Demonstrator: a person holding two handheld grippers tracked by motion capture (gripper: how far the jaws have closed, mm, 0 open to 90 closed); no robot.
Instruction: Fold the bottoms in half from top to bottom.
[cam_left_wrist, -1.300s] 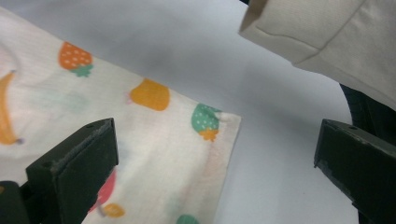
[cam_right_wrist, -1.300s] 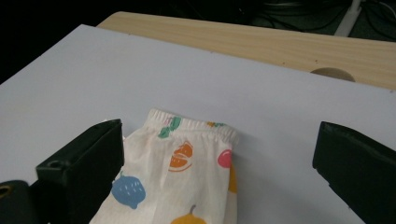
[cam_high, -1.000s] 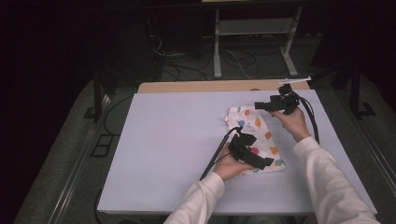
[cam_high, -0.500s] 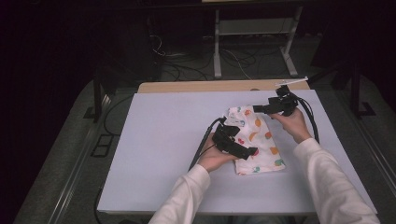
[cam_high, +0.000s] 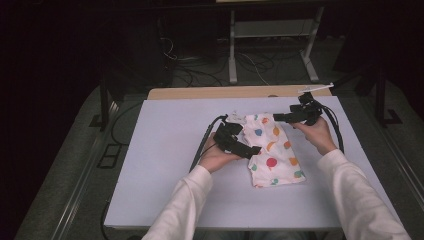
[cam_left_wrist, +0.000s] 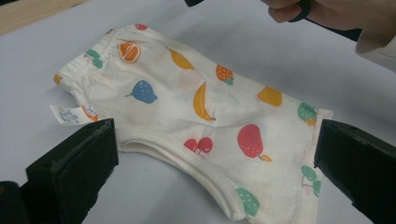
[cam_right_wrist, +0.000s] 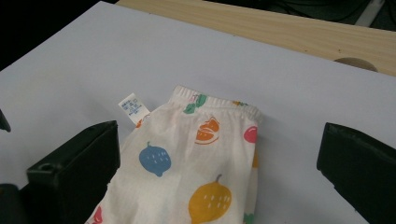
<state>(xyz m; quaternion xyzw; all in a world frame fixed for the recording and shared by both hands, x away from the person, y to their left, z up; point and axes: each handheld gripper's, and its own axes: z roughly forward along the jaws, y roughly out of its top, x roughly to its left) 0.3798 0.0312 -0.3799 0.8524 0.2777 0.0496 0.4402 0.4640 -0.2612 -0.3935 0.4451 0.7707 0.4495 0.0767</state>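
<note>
Lab: floor cables, metal stand

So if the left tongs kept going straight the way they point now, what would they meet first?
Most likely the fruit-print shorts, which lie folded right ahead between the open left tongs; how far off is unclear.

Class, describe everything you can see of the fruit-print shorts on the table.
The shorts are cream, thin-looking cotton printed with coloured fruit. They lie flat, folded in half lengthwise, on the pale table, elastic waistband at the far end, a white care label sticking out sideways. Both grippers are open; neither grips them.
</note>
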